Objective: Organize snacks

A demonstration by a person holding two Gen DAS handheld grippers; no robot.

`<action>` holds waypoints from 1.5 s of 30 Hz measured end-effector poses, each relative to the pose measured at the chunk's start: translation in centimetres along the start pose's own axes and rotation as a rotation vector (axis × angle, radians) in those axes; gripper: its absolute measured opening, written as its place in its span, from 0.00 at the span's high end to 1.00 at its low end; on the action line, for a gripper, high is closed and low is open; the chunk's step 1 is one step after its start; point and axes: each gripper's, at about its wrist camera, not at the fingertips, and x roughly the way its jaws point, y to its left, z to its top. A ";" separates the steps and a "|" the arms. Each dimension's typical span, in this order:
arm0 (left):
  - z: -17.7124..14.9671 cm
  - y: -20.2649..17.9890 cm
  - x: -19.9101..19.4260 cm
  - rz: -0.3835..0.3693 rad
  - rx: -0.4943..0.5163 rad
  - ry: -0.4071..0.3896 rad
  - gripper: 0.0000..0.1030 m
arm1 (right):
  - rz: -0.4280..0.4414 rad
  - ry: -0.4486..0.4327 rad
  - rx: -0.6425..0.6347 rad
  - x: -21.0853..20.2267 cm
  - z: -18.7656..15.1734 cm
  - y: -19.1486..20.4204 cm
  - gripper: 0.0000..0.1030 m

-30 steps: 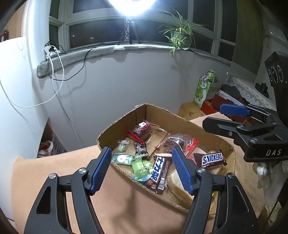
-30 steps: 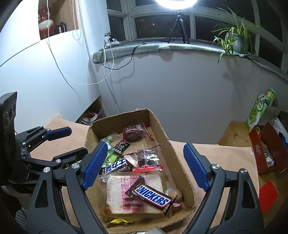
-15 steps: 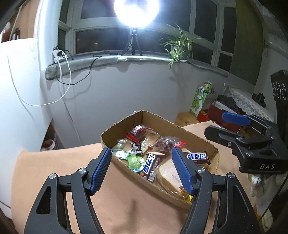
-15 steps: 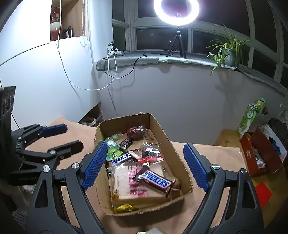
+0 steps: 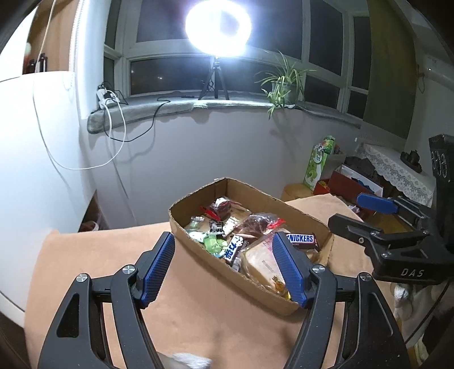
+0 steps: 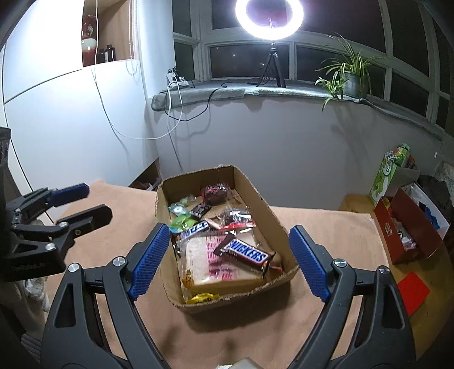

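An open cardboard box point(image 5: 195, 244) point(image 6: 261, 195) stands on the tan table and holds several snacks. A Snickers bar point(image 5: 301, 239) point(image 6: 246, 253) lies on a bread packet point(image 5: 265, 266) point(image 6: 218, 266) at the near end. A blue-and-white bar point(image 5: 233, 247) point(image 6: 195, 228), green candies point(image 5: 212, 243) and dark wrapped cakes point(image 6: 215, 190) lie further in. My left gripper point(image 5: 224, 262) is open and empty, above the table before the box. My right gripper point(image 6: 227, 257) is open and empty, above the box's near end. Each gripper also shows in the other's view, the right one point(image 5: 377, 218) and the left one point(image 6: 71, 204).
The tan table point(image 5: 93, 249) point(image 6: 334, 227) ends at a grey wall. A red box point(image 6: 408, 227) and a green carton point(image 6: 390, 170) stand on the floor at the right. A ring light point(image 6: 269, 20) and a plant point(image 6: 349, 76) are on the windowsill.
Both grippers have pulled back and up from the box, which now looks smaller and farther. Both stay open and empty. The snacks have not moved.
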 end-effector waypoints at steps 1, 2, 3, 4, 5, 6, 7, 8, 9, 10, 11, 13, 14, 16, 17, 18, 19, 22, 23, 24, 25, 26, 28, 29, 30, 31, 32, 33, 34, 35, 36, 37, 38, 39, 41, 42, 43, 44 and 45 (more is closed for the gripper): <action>-0.1 -0.1 -0.1 0.003 0.000 -0.001 0.26 | -0.001 0.003 0.000 0.0 -0.2 0.0 0.14; -0.1 -0.1 -0.3 0.005 0.000 -0.004 0.26 | -0.002 0.005 0.002 -0.1 -0.4 0.0 0.14; -0.2 -0.2 -0.4 0.009 0.001 -0.006 0.26 | -0.003 0.007 0.004 -0.2 -0.5 -0.1 0.14; -0.2 -0.2 -0.6 0.011 0.001 -0.007 0.25 | -0.003 0.008 0.006 -0.2 -0.6 -0.1 0.14; -0.2 -0.3 -0.7 0.014 0.000 -0.009 0.25 | -0.004 0.008 0.008 -0.3 -0.7 -0.1 0.14; -0.2 -0.3 -0.8 0.017 -0.002 -0.010 0.25 | -0.004 0.008 0.009 -0.5 -0.8 -0.2 0.14; -0.3 -0.3 -0.9 0.019 -0.002 -0.012 0.25 | -0.005 0.007 0.009 -0.6 -0.8 -0.1 0.14; -0.2 -0.4 -1.1 0.022 -0.003 -0.013 0.25 | -0.005 0.006 0.009 -0.7 -0.8 -0.1 0.14; -0.2 -0.4 -1.1 0.022 -0.005 -0.014 0.25 | -0.007 0.004 0.010 -0.8 -0.8 -0.1 0.14; -0.2 -0.4 -1.1 0.022 -0.006 -0.013 0.25 | -0.006 0.003 0.009 -0.8 -0.8 -0.2 0.14; -0.2 -0.5 -1.1 0.021 -0.006 -0.012 0.25 | -0.005 0.002 0.009 -0.9 -0.7 -0.1 0.14; -0.2 -0.6 -1.2 0.023 -0.003 -0.014 0.25 | -0.007 0.000 0.007 -1.0 -0.7 -0.1 0.14; -0.2 -0.7 -1.2 0.024 -0.001 -0.015 0.25 | -0.007 0.000 0.008 -1.0 -0.8 -0.1 0.14; -0.3 -0.8 -1.3 0.024 0.000 -0.016 0.25 | -0.007 0.000 0.009 -1.1 -0.8 0.0 0.14; -0.3 -0.8 -1.3 0.024 0.001 -0.015 0.25 | -0.008 -0.001 0.008 -1.1 -0.8 0.0 0.14; -0.3 -0.8 -1.3 0.023 0.001 -0.015 0.25 | -0.007 0.000 0.007 -1.1 -0.8 0.0 0.14; -0.3 -0.9 -1.4 0.023 0.001 -0.016 0.25 | -0.007 0.000 0.008 -1.1 -0.9 0.0 0.14; -0.4 -1.0 -1.5 0.024 0.003 -0.019 0.25 | -0.006 0.000 0.008 -1.1 -0.9 0.0 0.14; -0.3 -1.0 -1.5 0.025 0.003 -0.020 0.25 | -0.005 0.001 0.009 -1.2 -0.9 0.0 0.14; -0.4 -1.0 -1.5 0.025 0.001 -0.021 0.25 | -0.005 0.001 0.008 -1.2 -1.0 0.0 0.14; -0.3 -1.1 -1.6 0.025 0.001 -0.021 0.25 | -0.005 0.001 0.007 -1.2 -1.0 0.1 0.14; -0.3 -1.1 -1.6 0.025 0.001 -0.021 0.25 | -0.005 0.001 0.007 -1.2 -1.0 0.1 0.14; -0.3 -1.0 -1.6 0.025 0.002 -0.021 0.25 | -0.005 0.000 0.007 -1.2 -1.1 0.1 0.14; -0.3 -1.1 -1.6 0.025 0.002 -0.021 0.25 | -0.005 0.000 0.007 -1.2 -1.1 0.1 0.14; -0.3 -1.1 -1.7 0.025 0.002 -0.021 0.25 | -0.007 0.000 0.007 -1.2 -1.1 0.1 0.14; -0.3 -1.1 -1.7 0.025 0.003 -0.021 0.25 | -0.007 0.000 0.007 -1.2 -1.1 0.1 0.14; -0.3 -1.1 -1.7 0.026 0.002 -0.021 0.25 | -0.005 0.001 0.007 -1.2 -1.1 0.1 0.14; -0.3 -1.1 -1.7 0.026 0.002 -0.021 0.25 | -0.006 0.000 0.007 -1.2 -1.1 0.1 0.14; -0.3 -1.1 -1.7 0.026 0.001 -0.021 0.25 | -0.007 0.000 0.007 -1.2 -1.1 0.1 0.14; -0.3 -1.1 -1.7 0.026 0.002 -0.021 0.25 | -0.005 0.000 0.006 -1.2 -1.1 0.1 0.14; -0.3 -1.1 -1.7 0.027 0.002 -0.022 0.25 | -0.005 0.000 0.007 -1.2 -1.1 0.1 0.14; -0.3 -1.1 -1.7 0.026 0.002 -0.021 0.25 | -0.006 0.001 0.007 -1.2 -1.1 0.1 0.14; -0.3 -1.1 -1.7 0.026 0.002 -0.021 0.25 | -0.006 0.002 0.007 -1.2 -1.1 0.1 0.14; -0.3 -1.1 -1.7 0.027 0.003 -0.020 0.25 | -0.006 0.002 0.006 -1.2 -1.1 0.1 0.14; -0.3 -1.1 -1.8 0.027 0.004 -0.018 0.25 | -0.006 0.004 0.007 -1.2 -1.2 0.1 0.14; -0.3 -1.1 -1.8 0.026 0.002 -0.017 0.25 | -0.006 0.005 0.007 -1.2 -1.2 0.1 0.14; -0.3 -1.1 -1.8 0.026 0.002 -0.015 0.25 | -0.006 0.006 0.007 -1.2 -1.3 0.0 0.14; -0.3 -1.1 -1.8 0.026 0.001 -0.014 0.25 | -0.006 0.006 0.008 -1.2 -1.3 0.0 0.14; -0.3 -1.1 -1.7 0.026 0.001 -0.012 0.25 | -0.006 0.006 0.008 -1.2 -1.3 0.0 0.14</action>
